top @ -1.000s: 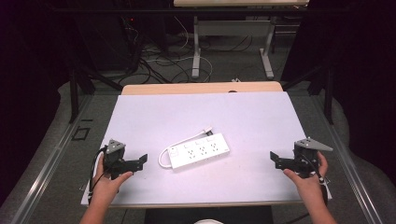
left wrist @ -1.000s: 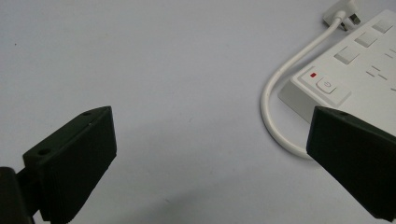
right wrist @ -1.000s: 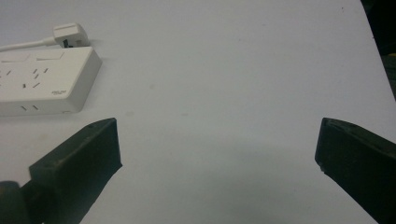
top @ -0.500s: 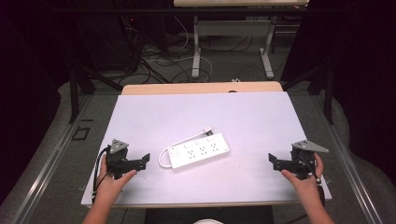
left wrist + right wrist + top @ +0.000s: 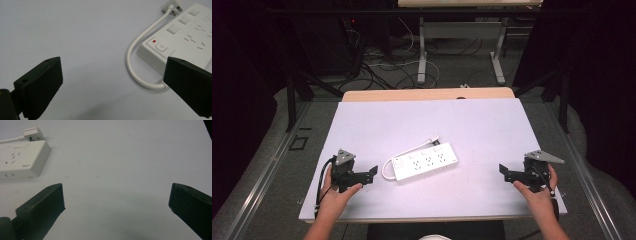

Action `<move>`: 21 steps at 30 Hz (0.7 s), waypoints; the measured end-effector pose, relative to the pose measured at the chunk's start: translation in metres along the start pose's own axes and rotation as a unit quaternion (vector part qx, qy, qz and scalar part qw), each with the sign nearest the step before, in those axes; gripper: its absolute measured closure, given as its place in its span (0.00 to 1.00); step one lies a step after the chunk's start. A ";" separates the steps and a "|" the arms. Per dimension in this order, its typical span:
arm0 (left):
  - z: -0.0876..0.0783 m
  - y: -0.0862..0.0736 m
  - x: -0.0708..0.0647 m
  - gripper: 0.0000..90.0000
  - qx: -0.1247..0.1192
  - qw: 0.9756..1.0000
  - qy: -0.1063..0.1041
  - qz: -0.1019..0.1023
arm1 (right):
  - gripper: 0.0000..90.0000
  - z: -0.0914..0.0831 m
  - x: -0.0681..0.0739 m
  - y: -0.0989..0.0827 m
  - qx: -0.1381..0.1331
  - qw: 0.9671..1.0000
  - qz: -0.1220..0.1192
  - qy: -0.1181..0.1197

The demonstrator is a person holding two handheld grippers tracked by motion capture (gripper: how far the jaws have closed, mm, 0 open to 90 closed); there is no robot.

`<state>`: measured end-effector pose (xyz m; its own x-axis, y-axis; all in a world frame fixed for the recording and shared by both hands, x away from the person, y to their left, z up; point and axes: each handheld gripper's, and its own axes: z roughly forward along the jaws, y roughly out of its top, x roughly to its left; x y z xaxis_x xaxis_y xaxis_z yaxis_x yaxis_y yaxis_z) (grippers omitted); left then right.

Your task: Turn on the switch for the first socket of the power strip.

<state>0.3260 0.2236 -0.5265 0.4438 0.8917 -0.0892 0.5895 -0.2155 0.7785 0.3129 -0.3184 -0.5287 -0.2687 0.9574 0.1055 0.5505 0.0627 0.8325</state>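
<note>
Beside the power strip [image 5: 424,162], left claw [image 5: 371,173] wide open, empty.

This looks like a lab set up for recording: a bare white table [image 5: 472,125] stands alone among black curtains [image 5: 592,55], loose cables [image 5: 382,65] lie tangled on the grey floor [image 5: 267,165] beyond its far edge, and a metal-legged bench [image 5: 462,30] stands behind them.

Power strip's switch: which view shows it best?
The left gripper view: the switch is close, with a red mark beside it. In the high view it is a small spot on the power strip's left end. The right gripper view catches the strip's opposite end.
</note>
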 end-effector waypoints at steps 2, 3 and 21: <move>0.000 0.001 -0.005 0.04 -0.002 1.000 -0.006 0.000 | 0.00 0.000 0.000 0.000 0.000 1.000 -0.001 0.000; -0.001 0.002 -0.008 0.05 0.000 1.000 -0.010 0.008 | 0.00 0.001 0.000 0.000 0.004 1.000 -0.006 0.004; -0.001 0.004 -0.029 0.28 0.006 0.999 -0.016 0.052 | 0.03 0.003 0.002 -0.001 0.013 1.000 -0.010 0.011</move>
<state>0.3148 0.1972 -0.5207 0.5235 0.8515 -0.0286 0.5470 -0.3102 0.7775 0.3140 -0.3153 -0.5305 -0.2963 0.9497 0.1018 0.5650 0.0883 0.8203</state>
